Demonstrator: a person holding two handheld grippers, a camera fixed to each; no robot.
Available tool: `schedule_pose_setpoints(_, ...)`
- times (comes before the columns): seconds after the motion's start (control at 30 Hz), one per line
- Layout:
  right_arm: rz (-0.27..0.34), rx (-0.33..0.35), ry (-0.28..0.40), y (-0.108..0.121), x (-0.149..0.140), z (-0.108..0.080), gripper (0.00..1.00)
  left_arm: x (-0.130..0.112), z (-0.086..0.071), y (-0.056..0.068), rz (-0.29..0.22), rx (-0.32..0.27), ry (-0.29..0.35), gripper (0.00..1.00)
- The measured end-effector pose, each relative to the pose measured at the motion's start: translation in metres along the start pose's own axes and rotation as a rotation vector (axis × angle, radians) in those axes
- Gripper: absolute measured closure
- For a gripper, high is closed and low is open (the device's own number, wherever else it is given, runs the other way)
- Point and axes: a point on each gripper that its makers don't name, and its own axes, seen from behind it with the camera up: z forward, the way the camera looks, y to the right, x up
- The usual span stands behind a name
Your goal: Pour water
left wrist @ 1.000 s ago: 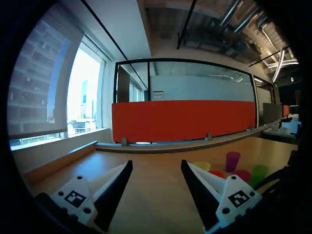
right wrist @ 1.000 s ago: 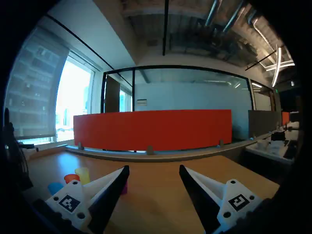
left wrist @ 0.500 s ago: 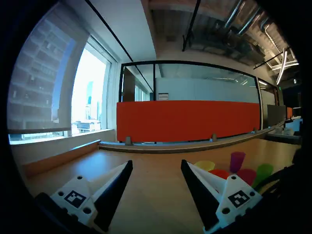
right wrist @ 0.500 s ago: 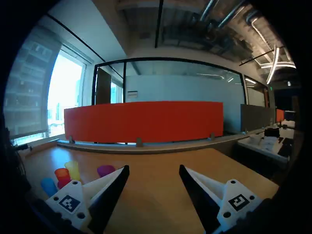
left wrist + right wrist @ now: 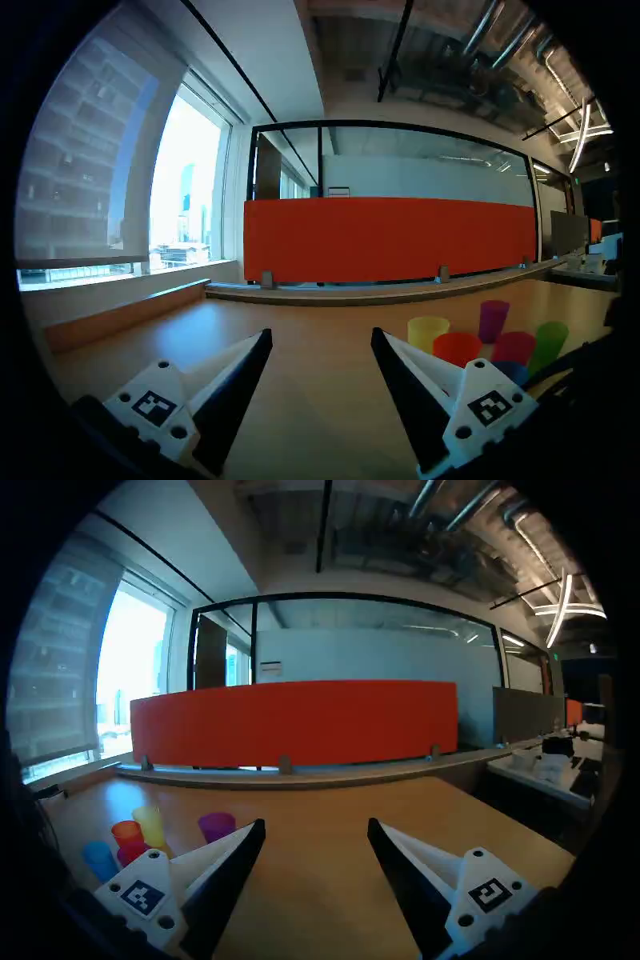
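Several coloured plastic cups stand in a cluster on the wooden table (image 5: 320, 352). In the left gripper view they sit at the right: a yellow cup (image 5: 427, 332), an orange cup (image 5: 457, 349), a purple cup (image 5: 493, 320), a pink cup (image 5: 514, 347) and a green cup (image 5: 550, 341). My left gripper (image 5: 320, 352) is open, empty, to their left. In the right gripper view the cluster is at the left: yellow cup (image 5: 150, 826), orange cup (image 5: 126, 833), purple cup (image 5: 216, 826), blue cup (image 5: 99, 859). My right gripper (image 5: 316, 836) is open and empty.
An orange partition (image 5: 388, 238) runs along the table's far edge, with a glass wall behind. Large windows (image 5: 180, 208) line the left side. Another desk with items (image 5: 552, 772) stands at the right, past the table edge.
Both views have tipped down a little and shifted, so more of the cups now show. The right view swung toward the cluster. Both grippers stay open.
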Motion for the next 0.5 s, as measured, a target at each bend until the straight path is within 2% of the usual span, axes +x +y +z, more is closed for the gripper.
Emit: schedule_pose_setpoints(0.5,-0.003,0.003,-0.003,-0.003,0.0,0.0,0.01,-0.011,0.002,-0.002,-0.004,-0.003,-0.015,0.08)
